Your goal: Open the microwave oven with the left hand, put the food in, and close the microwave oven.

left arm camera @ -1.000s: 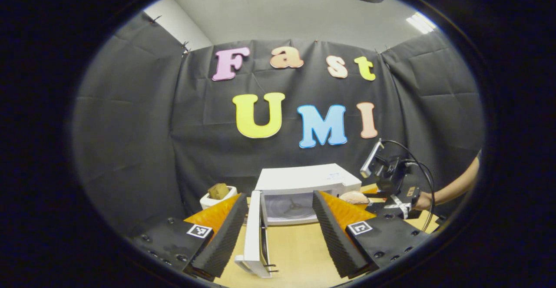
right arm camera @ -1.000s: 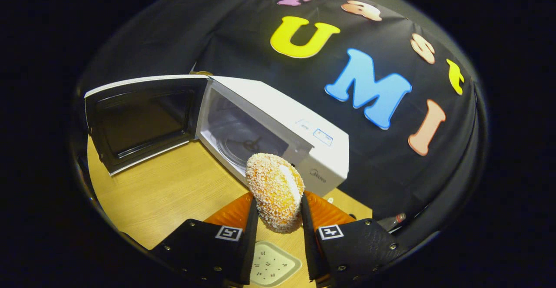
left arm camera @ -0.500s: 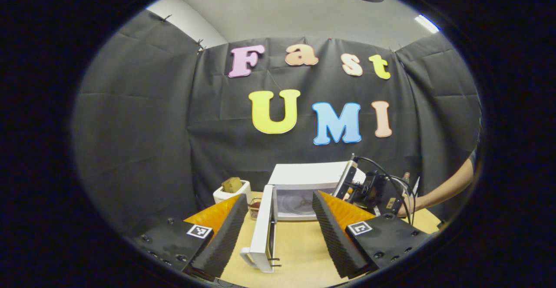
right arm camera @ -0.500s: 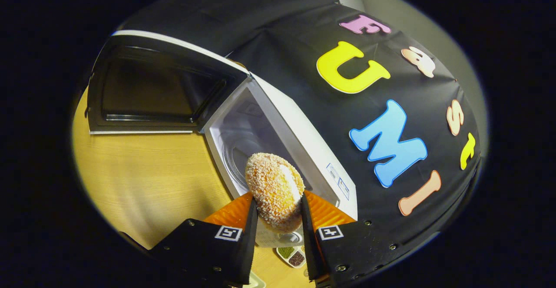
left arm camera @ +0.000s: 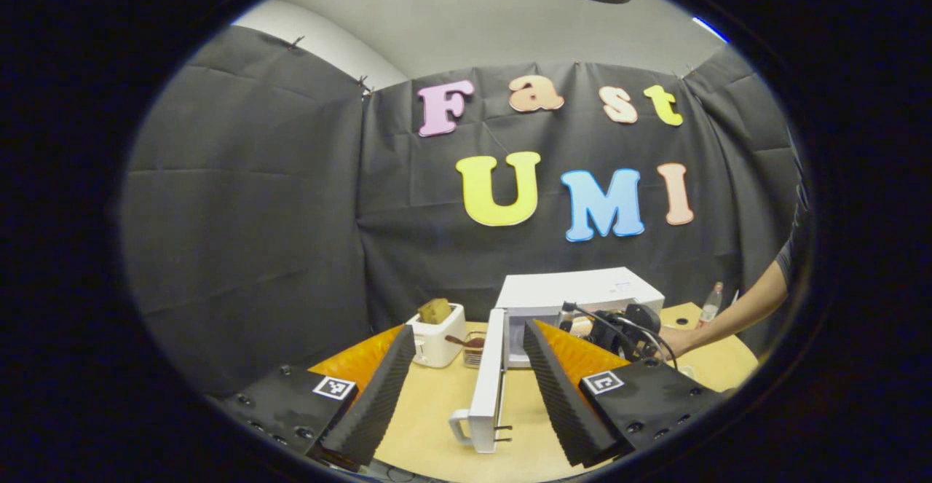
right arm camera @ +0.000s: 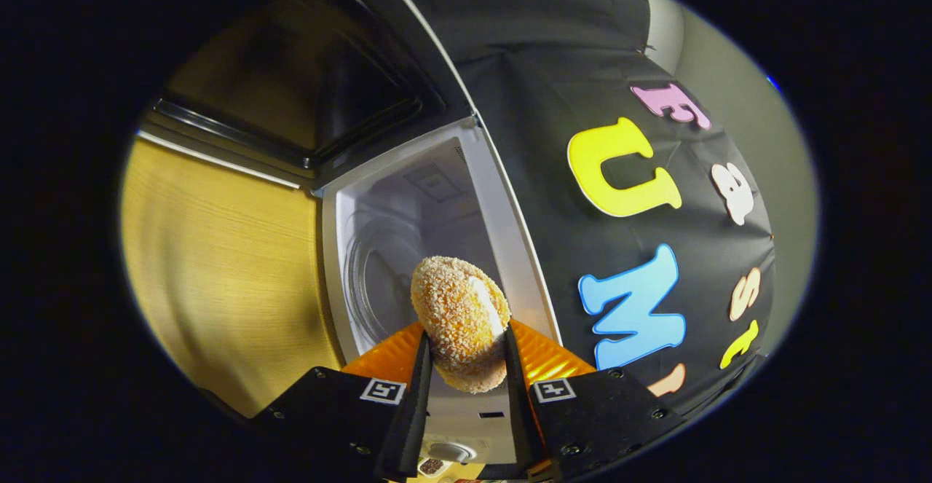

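While your right hand-held gripper (right arm camera: pixel 462 388) clenches the crumb-coated bread roll (right arm camera: pixel 460 331) between both fingers, the roll sits right at the mouth of the open microwave oven (right arm camera: pixel 429 250), in front of its white cavity. In the right gripper view the scene is rolled over on its side: the glass turntable (right arm camera: pixel 371 279) shows inside the cavity behind the roll, and the dark inner face of the oven door (right arm camera: pixel 306 97) swings wide open above the wooden bench (right arm camera: pixel 218 272). Whether the roll has crossed the threshold of the cavity, you cannot tell from this angle.

Your left hand-held gripper (left arm camera: pixel 466 388) is released, its fingers spread apart with nothing between them, held back from the oven above the near part of the bench (left arm camera: pixel 429 417). In the left gripper view the oven door (left arm camera: pixel 486 388) stands edge-on between those fingers, its handle (left arm camera: pixel 460 425) nearest you, and the white microwave oven (left arm camera: pixel 575 301) sits behind it. Your right hand-held gripper (left arm camera: pixel 619 326) shows there too, with its black cables, just in front of the oven opening, and your hand (left arm camera: pixel 673 339) and bare forearm reach in from the right. Left of the oven a white toaster (left arm camera: pixel 435 334) holds a slice of bread (left arm camera: pixel 435 309), a small clear container (left arm camera: pixel 473 348) stands just beside it, and a small bottle (left arm camera: pixel 712 301) stands on the far right of the bench.
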`<state>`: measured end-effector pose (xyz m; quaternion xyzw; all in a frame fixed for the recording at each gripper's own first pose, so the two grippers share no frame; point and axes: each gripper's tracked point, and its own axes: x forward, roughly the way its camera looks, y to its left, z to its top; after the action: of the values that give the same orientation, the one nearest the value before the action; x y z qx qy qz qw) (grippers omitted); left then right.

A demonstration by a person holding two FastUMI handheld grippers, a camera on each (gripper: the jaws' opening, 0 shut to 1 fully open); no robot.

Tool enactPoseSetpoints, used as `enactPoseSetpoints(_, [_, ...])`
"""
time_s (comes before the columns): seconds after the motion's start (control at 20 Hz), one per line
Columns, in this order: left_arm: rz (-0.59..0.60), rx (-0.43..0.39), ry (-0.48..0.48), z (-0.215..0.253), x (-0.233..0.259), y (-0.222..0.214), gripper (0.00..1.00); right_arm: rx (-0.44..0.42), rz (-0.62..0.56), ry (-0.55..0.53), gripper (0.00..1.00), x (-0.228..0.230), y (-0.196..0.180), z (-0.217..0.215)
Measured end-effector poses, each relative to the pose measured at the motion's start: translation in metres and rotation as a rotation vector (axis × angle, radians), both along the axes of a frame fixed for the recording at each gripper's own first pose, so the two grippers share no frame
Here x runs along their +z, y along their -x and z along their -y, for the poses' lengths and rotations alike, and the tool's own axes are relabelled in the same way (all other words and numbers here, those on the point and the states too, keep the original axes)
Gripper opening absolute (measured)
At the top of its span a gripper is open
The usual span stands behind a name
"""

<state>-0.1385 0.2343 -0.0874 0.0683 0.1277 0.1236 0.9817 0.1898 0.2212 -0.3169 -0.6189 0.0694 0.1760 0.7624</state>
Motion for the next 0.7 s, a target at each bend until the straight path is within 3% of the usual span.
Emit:
enactPoseSetpoints(0.1, [-0.007,0.025,-0.037,-0.008,-0.001,0.002,0.95,0.015,0.002,0.027,0.49,-0.017,-0.011,-0.005])
enactPoseSetpoints(0.15, [-0.013,0.042,-0.046,-0.012,-0.003,0.004,1.0,0.015,-0.006,0.045,0.49,-0.028,-0.015,-0.005])
enactPoseSetpoints(0.45, [-0.043,0.104,-0.02,-0.029,-0.015,0.015,1.0,0.029,0.012,0.136,0.49,-0.064,-0.053,-0.012])
enactPoseSetpoints(0.65, [-0.088,0.135,-0.059,-0.04,-0.023,0.024,0.94,0.053,0.038,0.177,0.49,-0.075,-0.073,-0.017])
enactPoseSetpoints(0.7, [-0.092,0.143,-0.062,-0.041,-0.024,0.025,1.0,0.057,0.05,0.184,0.49,-0.075,-0.077,-0.018])
